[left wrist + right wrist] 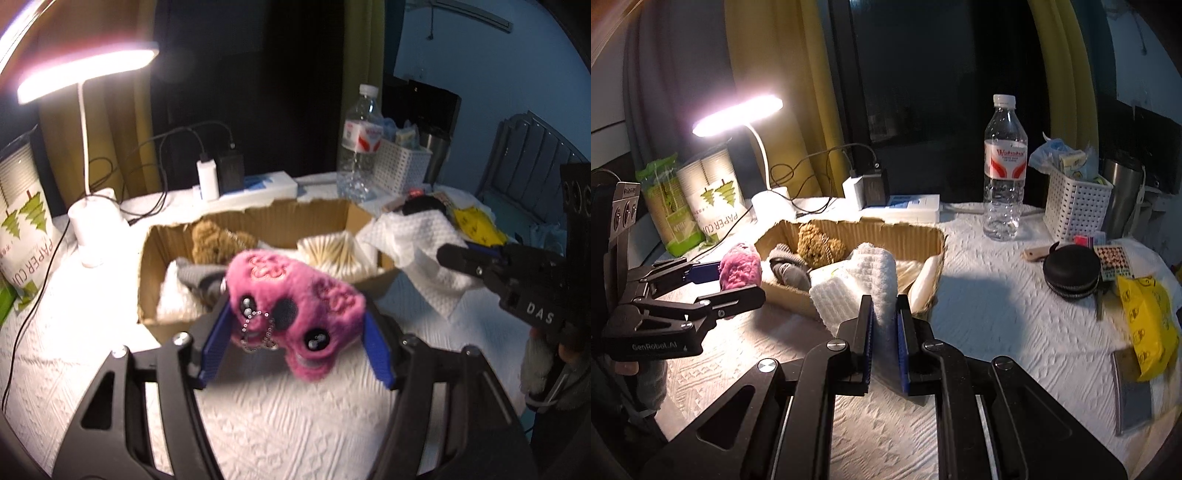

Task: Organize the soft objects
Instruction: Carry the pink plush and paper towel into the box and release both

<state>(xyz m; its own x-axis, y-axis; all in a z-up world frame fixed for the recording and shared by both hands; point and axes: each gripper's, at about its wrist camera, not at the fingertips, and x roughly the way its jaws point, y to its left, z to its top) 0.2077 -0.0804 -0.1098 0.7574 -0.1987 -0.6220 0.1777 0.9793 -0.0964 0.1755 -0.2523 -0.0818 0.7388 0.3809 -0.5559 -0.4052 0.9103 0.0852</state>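
Note:
My left gripper (295,328) is shut on a pink plush toy (295,302) with a bead chain and holds it above the table, just in front of the cardboard box (147,280). The toy also shows in the right wrist view (740,266) at the box's left end. My right gripper (884,325) is shut on a white cloth (857,280), which hangs over the box's near wall (790,295). In the box lie a brown teddy bear (816,242), a grey soft item (788,267) and folded cream cloths (328,253).
A lit desk lamp (738,114), a paper cup sleeve (713,195), chargers and cables stand behind the box. A water bottle (1004,166), white basket (1075,203), black round case (1071,271) and yellow bag (1148,328) are to the right.

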